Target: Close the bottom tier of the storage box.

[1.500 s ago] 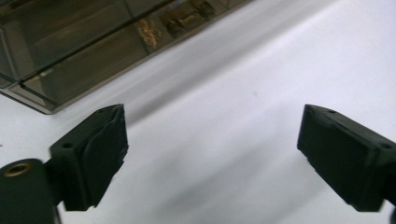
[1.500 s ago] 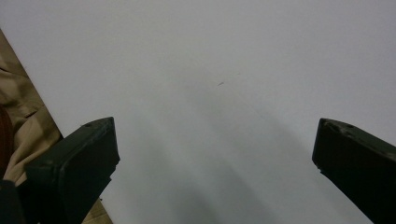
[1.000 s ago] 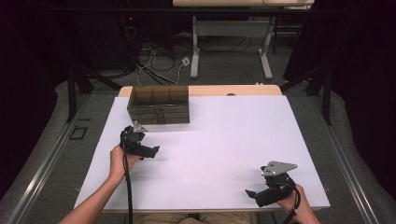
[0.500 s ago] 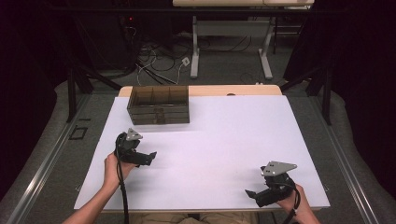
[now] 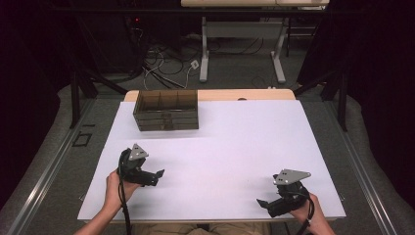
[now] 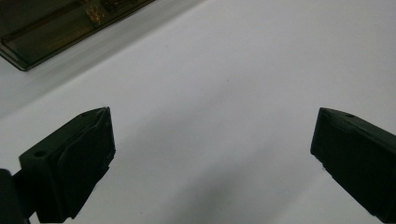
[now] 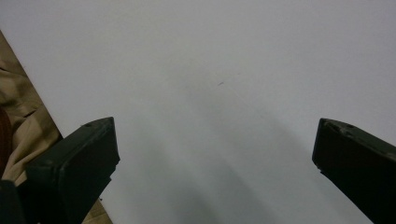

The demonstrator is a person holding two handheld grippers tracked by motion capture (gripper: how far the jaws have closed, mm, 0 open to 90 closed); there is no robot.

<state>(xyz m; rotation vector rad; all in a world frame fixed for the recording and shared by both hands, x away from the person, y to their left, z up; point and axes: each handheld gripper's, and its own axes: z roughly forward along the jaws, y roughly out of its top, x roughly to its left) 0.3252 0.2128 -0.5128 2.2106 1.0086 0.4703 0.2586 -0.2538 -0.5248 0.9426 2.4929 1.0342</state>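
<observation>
High view: the organizer (image 5: 167, 109) sits at the table's (image 5: 254, 142) far left. Left gripper (image 5: 155, 175) lies nearer it, right gripper (image 5: 263, 203) well away.

Left gripper view: jaws wide, empty; organizer (image 6: 56, 23) ahead.

Right gripper view: jaws wide, empty.

Probably rigid, light, slick plastic; grip a wall.

I worked in a lab: black curtains (image 5: 29, 98) hung around my white-covered table (image 5: 235, 142), with loose cables (image 5: 161, 63) on the floor behind.
</observation>
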